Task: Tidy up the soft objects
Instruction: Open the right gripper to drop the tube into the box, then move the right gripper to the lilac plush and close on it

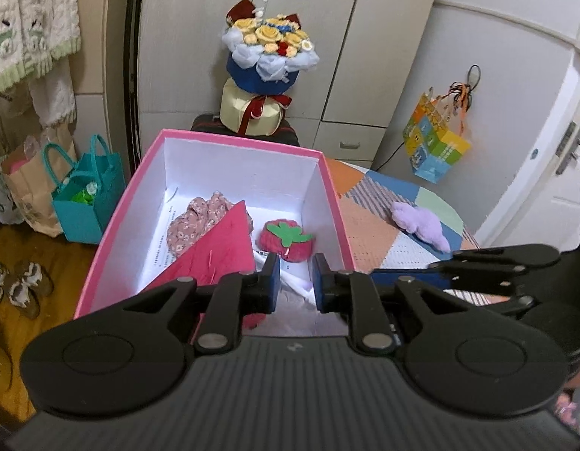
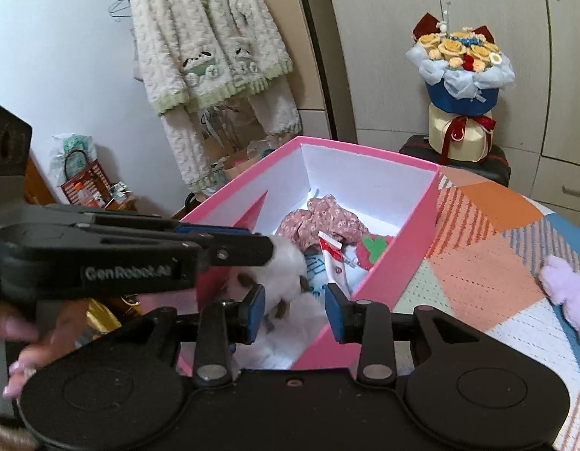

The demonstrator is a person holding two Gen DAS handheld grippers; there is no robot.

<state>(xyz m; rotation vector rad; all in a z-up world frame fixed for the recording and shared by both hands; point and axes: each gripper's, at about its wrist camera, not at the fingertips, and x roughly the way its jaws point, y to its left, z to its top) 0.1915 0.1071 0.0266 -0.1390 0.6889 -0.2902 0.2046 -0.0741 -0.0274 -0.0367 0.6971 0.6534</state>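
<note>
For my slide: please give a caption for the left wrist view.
Left gripper above pink box; purple plush outside.

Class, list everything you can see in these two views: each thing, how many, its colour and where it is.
box: 1, pink, on mat
mat: 1, patchwork, under box
floral cloth: 1, pink, in box
strawberry toy: 1, red, in box
white plush: 1, white-brown, box's near end
purple plush: 1, lilac, on mat beside box
bouquet: 1, yellow-blue, behind box
bag: 1, teal, on floor
left gripper: 1, black, open, over box
right gripper: 1, black, open, over box
</note>
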